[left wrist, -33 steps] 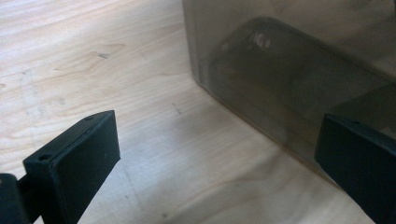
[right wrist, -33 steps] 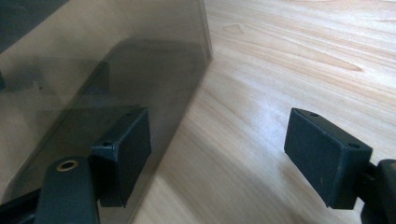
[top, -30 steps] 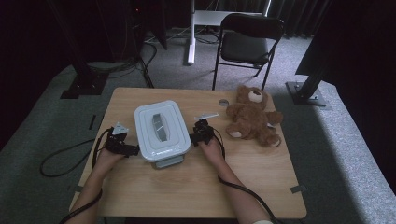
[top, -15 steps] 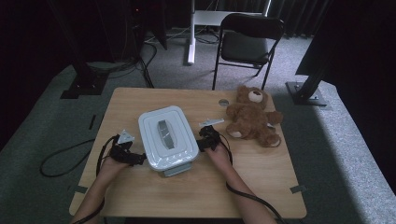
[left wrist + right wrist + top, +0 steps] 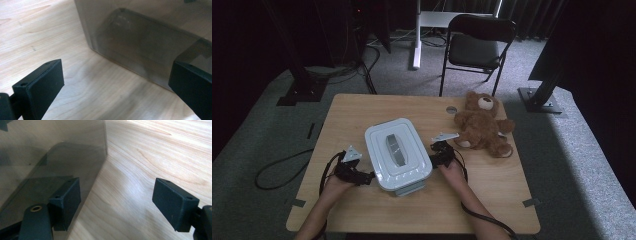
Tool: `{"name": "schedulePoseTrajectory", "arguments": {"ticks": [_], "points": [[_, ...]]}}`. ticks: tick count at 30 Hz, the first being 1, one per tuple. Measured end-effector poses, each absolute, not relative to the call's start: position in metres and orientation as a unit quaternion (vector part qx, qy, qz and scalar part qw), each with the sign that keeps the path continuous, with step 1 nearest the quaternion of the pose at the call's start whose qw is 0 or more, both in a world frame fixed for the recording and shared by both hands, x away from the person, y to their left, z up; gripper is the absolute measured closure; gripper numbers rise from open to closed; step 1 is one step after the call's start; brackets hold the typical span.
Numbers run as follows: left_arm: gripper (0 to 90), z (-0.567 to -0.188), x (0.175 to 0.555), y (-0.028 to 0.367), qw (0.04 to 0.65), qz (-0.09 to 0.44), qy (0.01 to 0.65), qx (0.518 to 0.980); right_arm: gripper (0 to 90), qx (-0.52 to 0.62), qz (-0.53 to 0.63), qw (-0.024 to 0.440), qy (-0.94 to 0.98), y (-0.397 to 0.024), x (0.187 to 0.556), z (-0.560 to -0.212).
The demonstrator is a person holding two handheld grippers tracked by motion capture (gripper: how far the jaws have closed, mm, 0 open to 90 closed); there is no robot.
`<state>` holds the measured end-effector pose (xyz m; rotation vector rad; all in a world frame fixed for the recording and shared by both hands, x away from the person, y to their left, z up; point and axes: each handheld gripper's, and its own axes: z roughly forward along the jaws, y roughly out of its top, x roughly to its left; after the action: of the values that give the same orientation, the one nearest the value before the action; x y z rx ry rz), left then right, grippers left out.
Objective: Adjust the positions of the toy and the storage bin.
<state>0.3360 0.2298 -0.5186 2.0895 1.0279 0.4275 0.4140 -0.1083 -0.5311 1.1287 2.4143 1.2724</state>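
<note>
Box [image 5: 397,154] sliding toward you; both claws, left [image 5: 368,176] and right [image 5: 435,159], wide, bracing sides; next, settling it.

The lidded container [image 5: 398,156] stands in the middle of the table [image 5: 362,107] and blocks the way between both hands. The teddy bear [image 5: 482,124] closes the far right part. Bare wood lies free behind the container and along the near edge.

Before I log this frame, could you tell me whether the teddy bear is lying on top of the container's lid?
No, the teddy bear lies on the table to the right of the lidded container, apart from it.
</note>
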Motion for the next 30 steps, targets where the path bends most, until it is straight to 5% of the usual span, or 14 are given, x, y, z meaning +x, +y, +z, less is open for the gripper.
{"name": "schedulePoseTrajectory", "arguments": {"ticks": [12, 30], "points": [[0.6, -0.521, 0.332, 0.226, 0.397, 0.149, 0.4, 0.812, 13.8, 0.381, 0.434, 0.111, 0.809, -0.127, 0.404, -0.53], [0.6, -0.525, 0.32, 0.237, 0.411, 0.14, 0.396, 0.809, 13.4, 0.359, 0.448, 0.131, 0.808, -0.156, 0.376, -0.535]]}}
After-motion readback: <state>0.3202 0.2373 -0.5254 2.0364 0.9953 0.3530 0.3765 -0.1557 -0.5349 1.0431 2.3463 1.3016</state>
